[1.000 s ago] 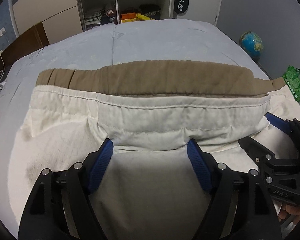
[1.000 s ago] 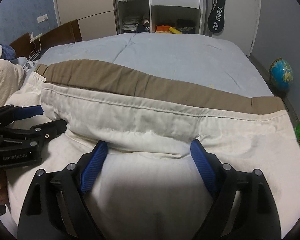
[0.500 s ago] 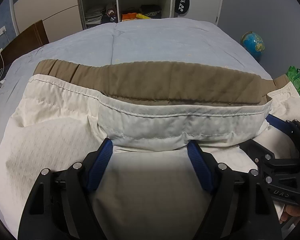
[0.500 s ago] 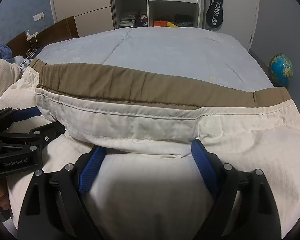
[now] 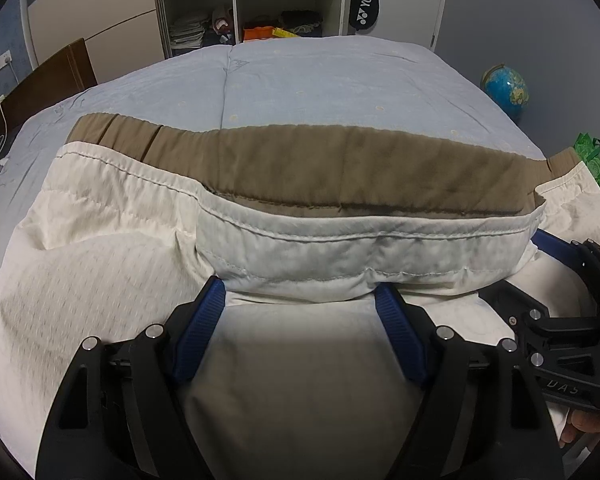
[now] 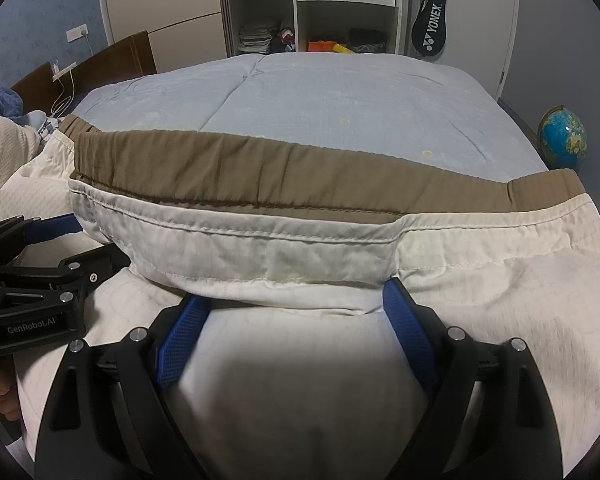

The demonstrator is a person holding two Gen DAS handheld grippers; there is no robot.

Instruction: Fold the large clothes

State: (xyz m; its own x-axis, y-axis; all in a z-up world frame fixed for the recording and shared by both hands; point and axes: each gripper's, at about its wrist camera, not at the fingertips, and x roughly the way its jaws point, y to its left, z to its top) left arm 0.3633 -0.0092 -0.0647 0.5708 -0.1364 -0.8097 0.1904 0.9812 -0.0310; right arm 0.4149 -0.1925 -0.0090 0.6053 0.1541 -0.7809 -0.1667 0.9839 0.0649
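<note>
Left gripper point(image 5: 300, 292) has its jaws spread wide, tips tucked under a fold of the white garment point(image 5: 100, 280), so whether they pinch cloth is hard to tell. Same with the right gripper point(image 6: 294, 292). The garment sprawls over the bed point(image 5: 320, 80), brown band point(image 5: 320, 164) at 12 o'clock. Globe point(image 6: 562, 136) at 2 o'clock, partly cut off.

Beyond the folded garment point(image 5: 340, 248) the blue bedspread point(image 5: 340, 84) lies bare — you have free passage there. Far off, the wardrobe point(image 6: 312, 12) blocks; right of the bed, a globe point(image 6: 562, 138) — floor-level clutter.
</note>
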